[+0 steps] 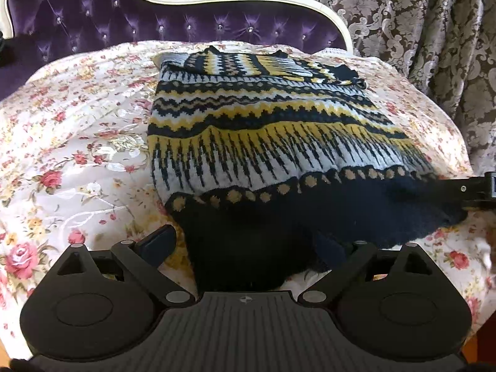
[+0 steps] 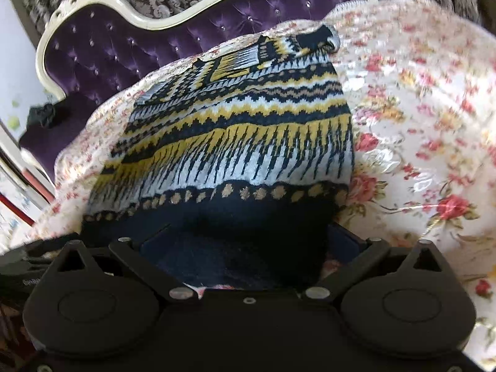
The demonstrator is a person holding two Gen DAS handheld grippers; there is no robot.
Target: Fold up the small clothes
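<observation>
The navy, yellow and grey patterned knit sweater point(image 1: 263, 124) lies on the floral satin bedspread point(image 1: 71, 155), below the purple tufted headboard point(image 1: 93, 15). Both the left gripper point(image 1: 245, 248) and right gripper point(image 2: 245, 248) stand spread wide around its lifted dark hem; whether either pinches it I cannot tell. The thick knit could slip or bunch on the slick satin. No writing is legible.
</observation>
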